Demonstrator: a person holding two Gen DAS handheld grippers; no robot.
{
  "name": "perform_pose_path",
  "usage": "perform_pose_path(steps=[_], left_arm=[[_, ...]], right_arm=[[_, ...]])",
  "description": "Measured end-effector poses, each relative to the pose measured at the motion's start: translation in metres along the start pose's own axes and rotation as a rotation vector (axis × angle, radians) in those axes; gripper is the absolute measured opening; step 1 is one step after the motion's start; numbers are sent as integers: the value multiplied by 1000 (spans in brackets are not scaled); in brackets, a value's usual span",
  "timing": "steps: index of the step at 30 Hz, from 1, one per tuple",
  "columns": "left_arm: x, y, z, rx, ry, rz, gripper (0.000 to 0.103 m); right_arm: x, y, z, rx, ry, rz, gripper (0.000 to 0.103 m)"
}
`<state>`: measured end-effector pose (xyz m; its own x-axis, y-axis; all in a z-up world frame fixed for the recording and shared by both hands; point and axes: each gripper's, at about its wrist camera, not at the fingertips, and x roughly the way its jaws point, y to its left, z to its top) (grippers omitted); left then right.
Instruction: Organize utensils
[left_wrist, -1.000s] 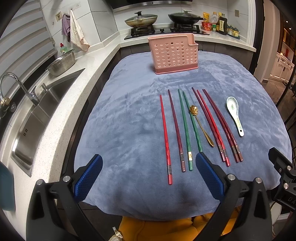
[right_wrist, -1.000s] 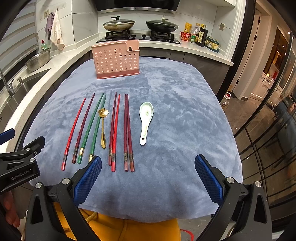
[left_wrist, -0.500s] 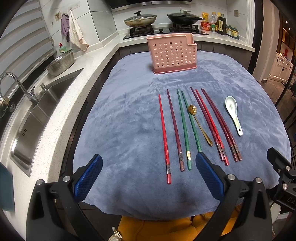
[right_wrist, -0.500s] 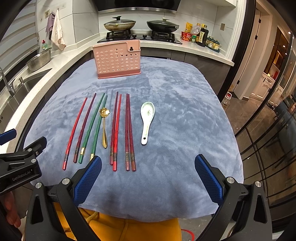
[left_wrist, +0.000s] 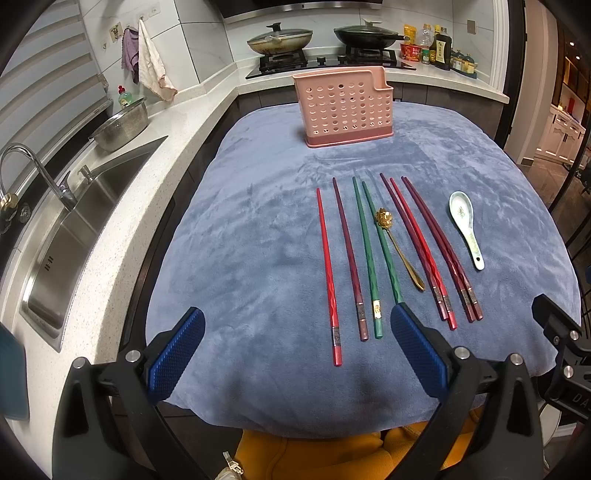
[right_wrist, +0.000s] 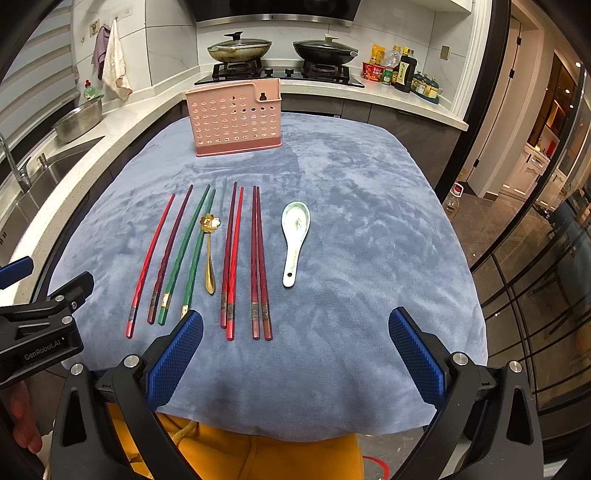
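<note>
Several chopsticks lie side by side on the blue cloth: a red one (left_wrist: 328, 273), a maroon one (left_wrist: 349, 258), a green pair (left_wrist: 369, 254), and red and maroon ones (left_wrist: 424, 251) further right. A gold spoon (left_wrist: 399, 247) lies among them and a white ceramic spoon (left_wrist: 466, 227) at the right. A pink perforated utensil holder (left_wrist: 347, 107) stands at the far end. It also shows in the right wrist view (right_wrist: 236, 118). My left gripper (left_wrist: 295, 354) is open and empty above the near table edge. My right gripper (right_wrist: 295, 354) is open and empty, near the chopstick ends (right_wrist: 229, 325).
A sink (left_wrist: 74, 229) and faucet (left_wrist: 40, 173) run along the left counter, with a metal colander (left_wrist: 122, 125). A stove with two pans (left_wrist: 280, 37) and bottles (left_wrist: 439, 48) stand behind the holder. Glass doors (right_wrist: 535, 258) are to the right.
Both grippers have drifted slightly forward toward the utensils, which now sit a little lower in both views. Nothing on the cloth has moved.
</note>
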<state>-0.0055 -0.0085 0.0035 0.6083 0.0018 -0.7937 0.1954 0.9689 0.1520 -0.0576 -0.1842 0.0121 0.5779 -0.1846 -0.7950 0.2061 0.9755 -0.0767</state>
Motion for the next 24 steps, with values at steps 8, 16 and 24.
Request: perform_pose_path(steps=[8,16,24], left_arm=[[0,0,0,0,0,0,96],[0,0,0,-1,0,0,96],[0,-2,-1,0,1,-1,96]], right_arm=[[0,0,0,1,1,1,96],[0,-1,0,3,2,1,96],[0,-1,-1,3,1,2,96]])
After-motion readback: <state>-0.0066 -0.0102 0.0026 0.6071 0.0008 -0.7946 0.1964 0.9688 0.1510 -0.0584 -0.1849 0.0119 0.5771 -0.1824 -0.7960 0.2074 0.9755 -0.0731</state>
